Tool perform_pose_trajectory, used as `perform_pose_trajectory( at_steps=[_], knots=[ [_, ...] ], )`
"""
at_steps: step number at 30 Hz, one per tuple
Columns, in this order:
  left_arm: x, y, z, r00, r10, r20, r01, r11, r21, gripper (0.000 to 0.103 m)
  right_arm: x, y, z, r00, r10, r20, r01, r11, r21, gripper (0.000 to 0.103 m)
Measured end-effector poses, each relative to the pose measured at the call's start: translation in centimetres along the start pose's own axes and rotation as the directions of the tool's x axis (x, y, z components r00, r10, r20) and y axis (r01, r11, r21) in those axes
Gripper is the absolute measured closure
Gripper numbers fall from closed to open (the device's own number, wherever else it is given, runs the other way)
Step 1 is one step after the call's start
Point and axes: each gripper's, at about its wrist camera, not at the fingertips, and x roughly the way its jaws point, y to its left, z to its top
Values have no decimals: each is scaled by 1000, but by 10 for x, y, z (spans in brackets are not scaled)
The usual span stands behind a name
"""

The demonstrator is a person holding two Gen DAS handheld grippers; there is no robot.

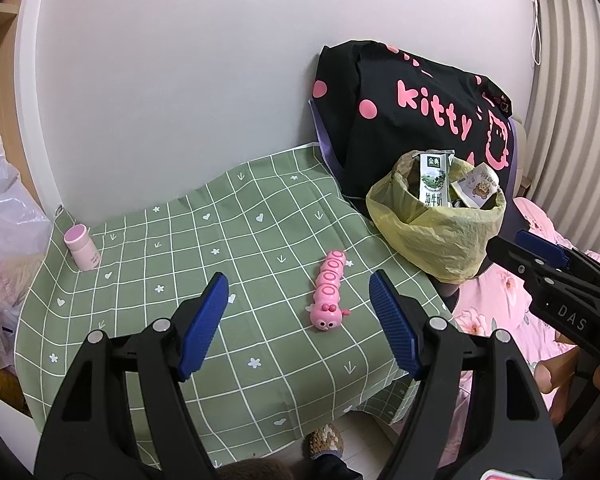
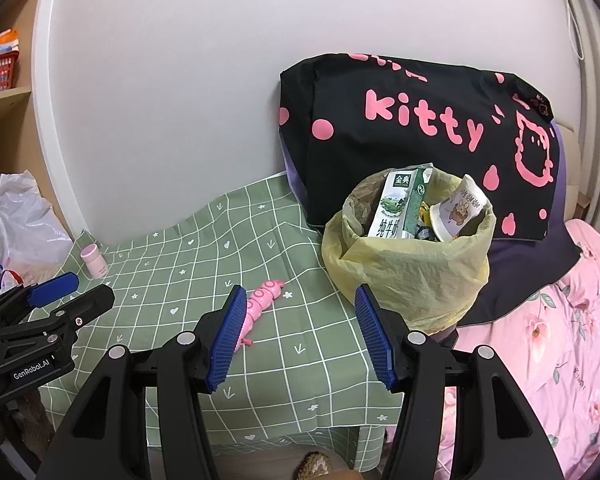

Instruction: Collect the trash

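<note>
Hovering empty with jaws apart, both tools, left tool (image 1: 300, 320) and right tool (image 2: 298, 332), face the bottle (image 1: 82, 248): light, rigid, slick; grip mid-body.

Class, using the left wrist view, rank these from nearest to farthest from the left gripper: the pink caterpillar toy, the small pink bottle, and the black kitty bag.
1. Pink caterpillar toy: on the green cloth, just ahead of the left gripper, between its open fingers.
2. Small pink bottle: far left corner of the cloth.
3. Black kitty bag: back right, against the wall.
</note>
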Motion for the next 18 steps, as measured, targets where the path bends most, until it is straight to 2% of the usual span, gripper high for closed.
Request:
perform_pose_trajectory(
  at_steps=[18],
  knots=[
    [9,8,-1,1000,8,-12,-8,1000,-11,35,5,4,-3,1000,-18,-13,18,1000,-3,50]
  ],
)
